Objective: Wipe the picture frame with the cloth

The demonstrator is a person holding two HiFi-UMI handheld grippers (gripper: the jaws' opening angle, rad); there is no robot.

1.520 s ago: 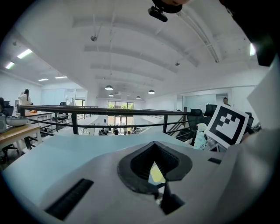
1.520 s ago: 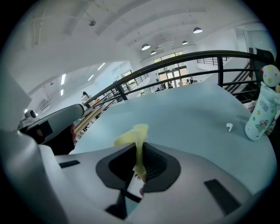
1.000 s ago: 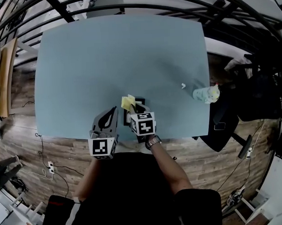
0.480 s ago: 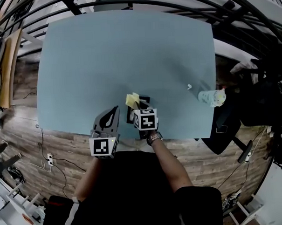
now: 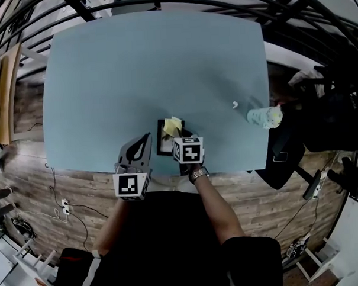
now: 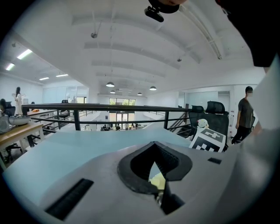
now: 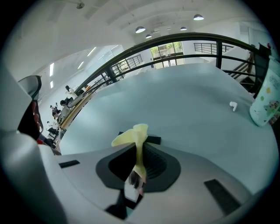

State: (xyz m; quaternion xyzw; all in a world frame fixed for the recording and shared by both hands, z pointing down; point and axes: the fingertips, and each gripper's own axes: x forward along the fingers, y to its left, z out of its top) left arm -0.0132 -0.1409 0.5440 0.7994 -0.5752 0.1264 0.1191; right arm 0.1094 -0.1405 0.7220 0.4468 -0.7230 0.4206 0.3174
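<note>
A small black picture frame lies flat near the front edge of the light blue table. My right gripper is over it, shut on a yellow cloth that rests on the frame's far part. In the right gripper view the cloth sticks up from between the closed jaws, and black corners of the frame show behind it. My left gripper sits just left of the frame with its jaws closed on nothing. The cloth shows through the gap in its jaws.
A pale bottle lies at the table's right edge, with a small white object near it. A black railing runs behind the table. Black office chairs stand to the right on the wooden floor.
My right gripper has slid the cloth a little to the right over the frame, so more of the frame's left side shows. The left gripper has stayed put.
</note>
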